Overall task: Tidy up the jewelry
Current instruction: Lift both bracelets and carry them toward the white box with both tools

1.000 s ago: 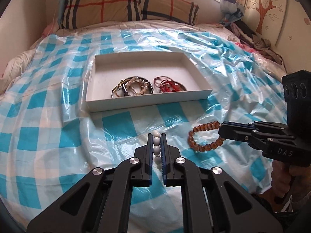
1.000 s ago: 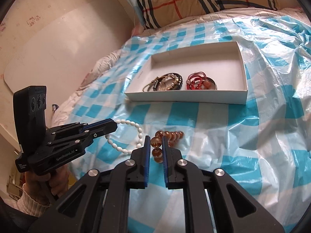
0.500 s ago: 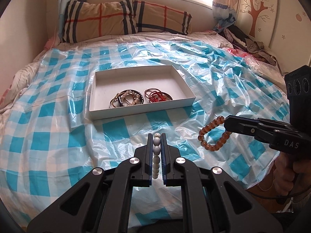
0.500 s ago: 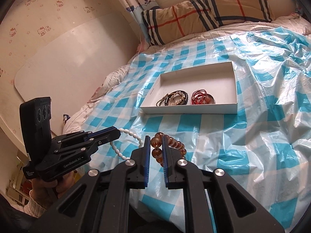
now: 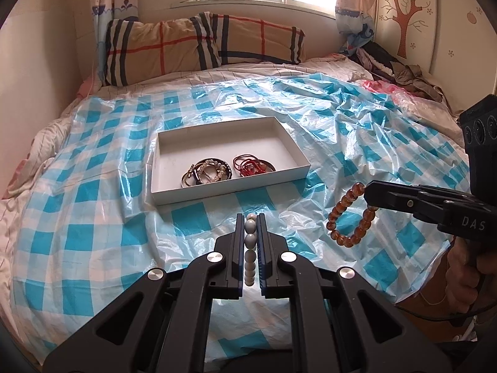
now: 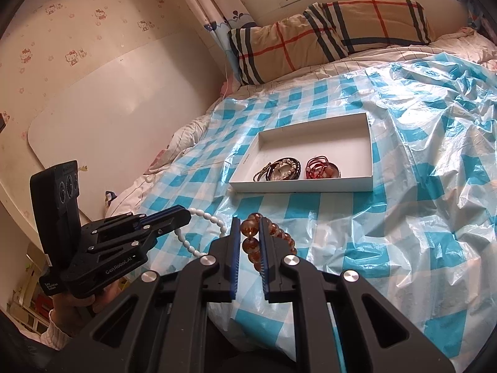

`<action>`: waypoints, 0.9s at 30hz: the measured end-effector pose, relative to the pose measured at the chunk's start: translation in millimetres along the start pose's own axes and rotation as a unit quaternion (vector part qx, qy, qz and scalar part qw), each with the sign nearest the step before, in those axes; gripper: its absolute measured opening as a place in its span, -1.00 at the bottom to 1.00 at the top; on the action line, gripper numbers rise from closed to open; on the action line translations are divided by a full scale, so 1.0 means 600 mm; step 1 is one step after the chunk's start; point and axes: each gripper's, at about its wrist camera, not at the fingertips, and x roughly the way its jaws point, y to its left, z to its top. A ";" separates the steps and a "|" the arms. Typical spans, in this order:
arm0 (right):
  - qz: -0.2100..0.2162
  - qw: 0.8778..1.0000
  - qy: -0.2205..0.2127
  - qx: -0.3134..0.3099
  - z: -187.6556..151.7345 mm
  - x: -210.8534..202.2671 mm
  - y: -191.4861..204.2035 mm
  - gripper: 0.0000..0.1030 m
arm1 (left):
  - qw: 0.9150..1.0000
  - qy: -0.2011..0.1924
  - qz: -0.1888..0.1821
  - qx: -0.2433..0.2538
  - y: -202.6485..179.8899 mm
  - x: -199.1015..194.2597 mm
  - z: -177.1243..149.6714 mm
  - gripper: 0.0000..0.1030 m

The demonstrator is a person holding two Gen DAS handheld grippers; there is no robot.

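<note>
My left gripper [image 5: 250, 217] is shut on a white bead bracelet [image 5: 250, 241], which hangs above the checked sheet; from the right wrist view the left gripper [image 6: 183, 214] shows with the white bead bracelet [image 6: 202, 220] looping off its tip. My right gripper [image 6: 248, 220] is shut on an amber bead bracelet [image 6: 250, 233]; in the left wrist view the right gripper [image 5: 369, 191] holds the amber bead bracelet [image 5: 348, 217] dangling in the air. A white shallow box [image 5: 167, 194] lies ahead on the bed, with dark and pearl bracelets [image 5: 206, 171] and red cord bracelets [image 5: 251, 164] inside.
A blue-and-white checked plastic sheet [image 5: 93, 217] covers the bed. Plaid pillows [image 5: 198, 43] lie at the head under a window. Clothes [image 5: 400, 68] are piled at the far right. A white board [image 6: 108, 108] leans on the left wall. A hand [image 6: 71, 304] grips the left tool.
Both grippers rose off the sheet and pulled back from the box, each lifting its bracelet into the air. The box looks smaller and farther.
</note>
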 end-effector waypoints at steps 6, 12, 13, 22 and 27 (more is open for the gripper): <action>0.004 1.000 -0.002 -0.001 0.004 0.002 0.003 -0.76 | 1.000 -0.002 0.006 0.001 0.003 0.002 0.000 -0.87; 0.006 1.000 -0.004 -0.001 0.008 0.005 0.006 -0.76 | 1.000 -0.003 0.008 0.001 0.006 0.002 0.002 -0.87; 0.007 1.000 -0.004 -0.001 0.008 0.005 0.006 -0.76 | 1.000 -0.003 0.007 0.001 0.006 0.002 0.002 -0.87; 0.012 1.000 -0.009 -0.004 0.012 0.001 0.014 -0.76 | 1.000 -0.010 0.010 0.000 0.020 0.001 0.014 -0.87; 0.013 1.000 -0.008 -0.004 0.013 0.003 0.016 -0.76 | 1.000 -0.012 0.010 0.000 0.016 0.000 0.015 -0.87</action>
